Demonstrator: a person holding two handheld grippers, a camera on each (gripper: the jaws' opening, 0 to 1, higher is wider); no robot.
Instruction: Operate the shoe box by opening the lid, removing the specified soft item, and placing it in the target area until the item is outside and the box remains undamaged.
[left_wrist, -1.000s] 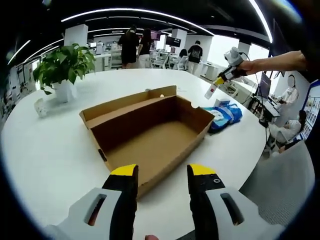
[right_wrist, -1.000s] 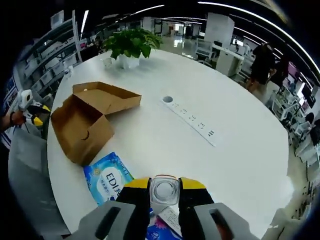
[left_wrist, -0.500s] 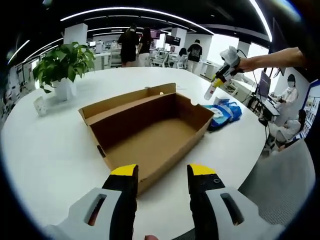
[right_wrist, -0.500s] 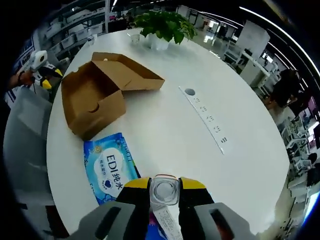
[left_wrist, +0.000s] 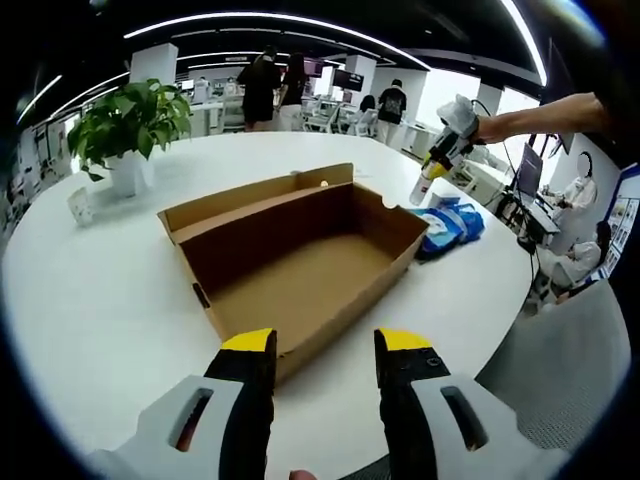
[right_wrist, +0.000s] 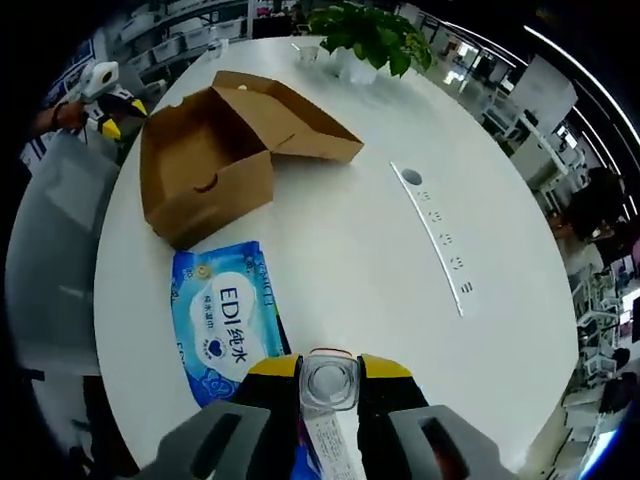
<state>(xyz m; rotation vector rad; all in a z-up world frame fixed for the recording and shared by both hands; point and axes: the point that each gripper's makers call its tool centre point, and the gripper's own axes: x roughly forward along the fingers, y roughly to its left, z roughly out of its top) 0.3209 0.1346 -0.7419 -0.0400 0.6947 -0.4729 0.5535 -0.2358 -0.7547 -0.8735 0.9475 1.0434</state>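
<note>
An open brown cardboard shoe box (left_wrist: 300, 262) lies on the white round table (left_wrist: 90, 300), its lid folded back and its inside bare. My left gripper (left_wrist: 325, 345) hovers open just before the box's near wall. A blue wet-wipes packet (left_wrist: 448, 228) lies on the table to the right of the box. My right gripper (left_wrist: 443, 152) hangs above that packet, shut on a small clear bottle (left_wrist: 423, 185). In the right gripper view the bottle (right_wrist: 328, 385) sits between that gripper's (right_wrist: 328, 365) jaws, with the packet (right_wrist: 228, 322) and the box (right_wrist: 205, 165) beyond.
A potted plant (left_wrist: 128, 125) and a small white cup (left_wrist: 80, 207) stand at the table's far left. A white power strip (right_wrist: 437, 235) lies across the table. A grey chair (left_wrist: 560, 370) sits by the table's edge. People stand in the background.
The right gripper has carried the bottle closer to the blue packet, which now looks larger in its view. The left gripper and the box have barely moved.
</note>
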